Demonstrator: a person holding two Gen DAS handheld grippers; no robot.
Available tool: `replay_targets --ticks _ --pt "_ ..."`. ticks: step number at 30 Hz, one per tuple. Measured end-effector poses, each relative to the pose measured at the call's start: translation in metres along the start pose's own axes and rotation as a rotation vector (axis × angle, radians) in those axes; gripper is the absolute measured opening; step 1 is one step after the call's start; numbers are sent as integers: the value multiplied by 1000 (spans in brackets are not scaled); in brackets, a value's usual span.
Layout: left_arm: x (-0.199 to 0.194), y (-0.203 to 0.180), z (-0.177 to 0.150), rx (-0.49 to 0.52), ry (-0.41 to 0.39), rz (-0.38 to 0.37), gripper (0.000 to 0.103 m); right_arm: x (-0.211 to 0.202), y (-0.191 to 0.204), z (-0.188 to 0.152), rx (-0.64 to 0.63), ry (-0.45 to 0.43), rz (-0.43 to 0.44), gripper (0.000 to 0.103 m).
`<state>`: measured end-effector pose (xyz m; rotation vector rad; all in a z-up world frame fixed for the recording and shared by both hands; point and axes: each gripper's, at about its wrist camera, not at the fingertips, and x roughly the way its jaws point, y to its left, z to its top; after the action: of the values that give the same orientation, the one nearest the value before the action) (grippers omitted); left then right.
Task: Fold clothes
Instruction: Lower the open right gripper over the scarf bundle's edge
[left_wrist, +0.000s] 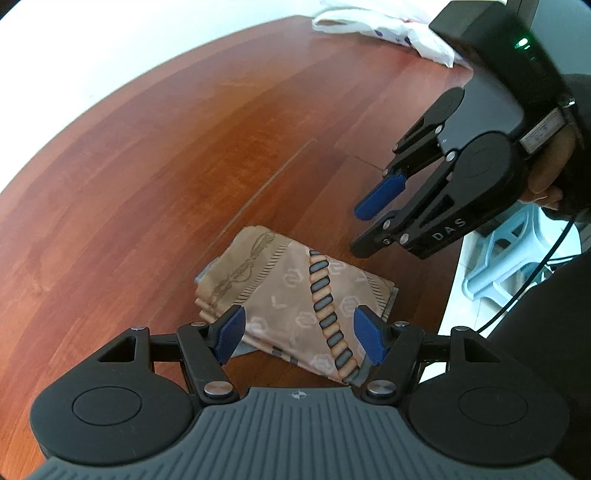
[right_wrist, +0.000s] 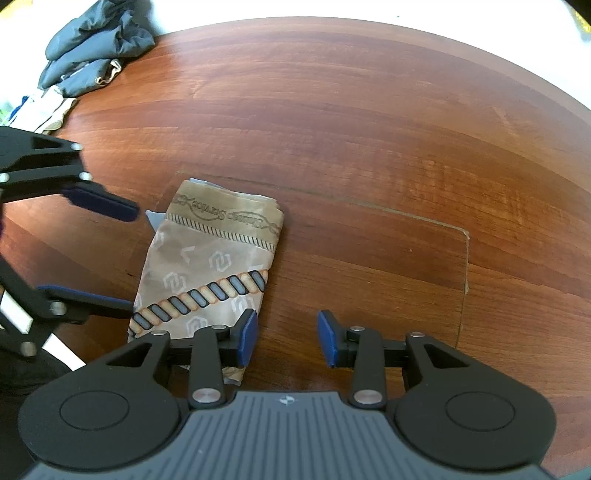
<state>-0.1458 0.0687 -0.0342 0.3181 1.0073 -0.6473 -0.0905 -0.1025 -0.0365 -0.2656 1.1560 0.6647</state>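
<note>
We find the left gripper (left_wrist: 299, 338) poised over the near end of the folded cloth (left_wrist: 295, 295), jaws wide, pads straddling it without pressing. The cloth's long axis runs away from this gripper across the table (left_wrist: 184, 147). The right gripper (right_wrist: 287, 338), part open and empty, stands just right of the cloth; the left is nearer.

a reddish-brown wooden table (right_wrist: 369, 129) with visible plank grain fills most of both views. a thin rectangular outline (right_wrist: 463, 258) is marked on its surface. off the table's edge, a pale blue plastic stool (left_wrist: 506, 254) stands on a light floor (left_wrist: 458, 295). a thin black cable (left_wrist: 532, 280) hangs in front of the stool.
</note>
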Motion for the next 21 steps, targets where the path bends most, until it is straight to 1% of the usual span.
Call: replay_targets --ticks 3,6,8,14,17,21 --pt "11 1 2 4 26 5 68 2 -1 1 -7 -2 12 43" --pt "20 2 -1 -14 48 12 68 3 -2 2 -13 -2 23 46" --pt "20 3 -3 -24 51 14 68 4 -2 3 -20 -1 31 48" --pt "25 7 -13 -81 67 15 68 7 0 5 -19 4 53 49" --pt "26 9 -15 -103 67 16 67 11 1 6 -22 10 64 49" --pt "17 6 -13 -102 36 28 68 16 5 10 -31 18 68 49"
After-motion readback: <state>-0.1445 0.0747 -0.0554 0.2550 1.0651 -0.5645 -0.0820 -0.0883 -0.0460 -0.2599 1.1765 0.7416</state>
